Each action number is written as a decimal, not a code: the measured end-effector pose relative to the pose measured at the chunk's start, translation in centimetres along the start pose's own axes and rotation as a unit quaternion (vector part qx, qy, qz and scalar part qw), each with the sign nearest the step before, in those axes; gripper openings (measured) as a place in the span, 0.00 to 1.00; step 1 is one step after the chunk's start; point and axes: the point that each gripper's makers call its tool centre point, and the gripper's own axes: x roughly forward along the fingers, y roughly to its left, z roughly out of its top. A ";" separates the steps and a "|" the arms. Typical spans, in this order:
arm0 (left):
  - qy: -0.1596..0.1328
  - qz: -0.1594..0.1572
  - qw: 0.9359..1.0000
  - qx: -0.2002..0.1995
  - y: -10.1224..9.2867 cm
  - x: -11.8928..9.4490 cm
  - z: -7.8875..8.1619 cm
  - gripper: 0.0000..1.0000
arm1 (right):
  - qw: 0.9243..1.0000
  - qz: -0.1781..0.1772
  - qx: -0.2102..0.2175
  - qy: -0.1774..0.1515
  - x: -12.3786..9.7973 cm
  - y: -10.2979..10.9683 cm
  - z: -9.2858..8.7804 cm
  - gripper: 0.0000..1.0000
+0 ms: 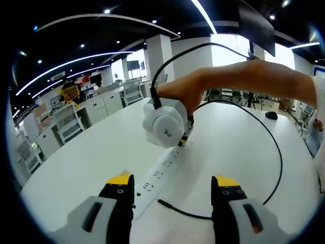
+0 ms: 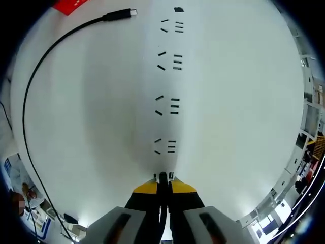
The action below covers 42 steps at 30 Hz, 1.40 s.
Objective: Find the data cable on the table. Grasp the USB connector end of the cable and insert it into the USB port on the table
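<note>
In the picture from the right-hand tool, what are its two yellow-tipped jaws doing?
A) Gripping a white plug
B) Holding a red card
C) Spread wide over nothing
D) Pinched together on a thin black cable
D: the right gripper has its yellow-tipped jaws closed together on the black cable, just above the white power strip with its rows of socket slots.

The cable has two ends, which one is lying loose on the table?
The end between the left gripper's open jaws lies loose on the table beside the power strip. The other end is clamped in the right gripper.
</note>
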 end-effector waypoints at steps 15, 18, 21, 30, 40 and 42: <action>-0.001 0.000 1.000 0.000 -0.1 0.0 -0.1 0.61 | 1.000 -0.004 0.001 -0.023 -0.1 0.0 0.7 0.08; -0.001 0.000 1.000 -0.001 -0.1 0.0 -0.1 0.61 | 1.000 -0.002 0.003 -0.023 -0.1 0.1 0.6 0.09; 0.001 -0.001 1.000 0.000 -0.1 0.0 -0.2 0.61 | 1.000 -0.001 0.001 -0.026 -0.2 0.3 0.6 0.09; 0.000 -0.001 1.000 0.000 -0.1 0.0 -0.1 0.61 | 1.000 -0.003 -0.005 -0.025 -0.1 0.2 0.5 0.09; 0.000 0.000 1.000 -0.001 0.0 -0.1 -0.1 0.61 | 0.999 0.001 -0.001 -0.035 0.0 0.3 0.4 0.11; -0.001 0.000 1.000 -0.001 0.0 -0.1 -0.1 0.61 | 0.999 0.003 -0.004 -0.032 0.2 0.2 0.0 0.16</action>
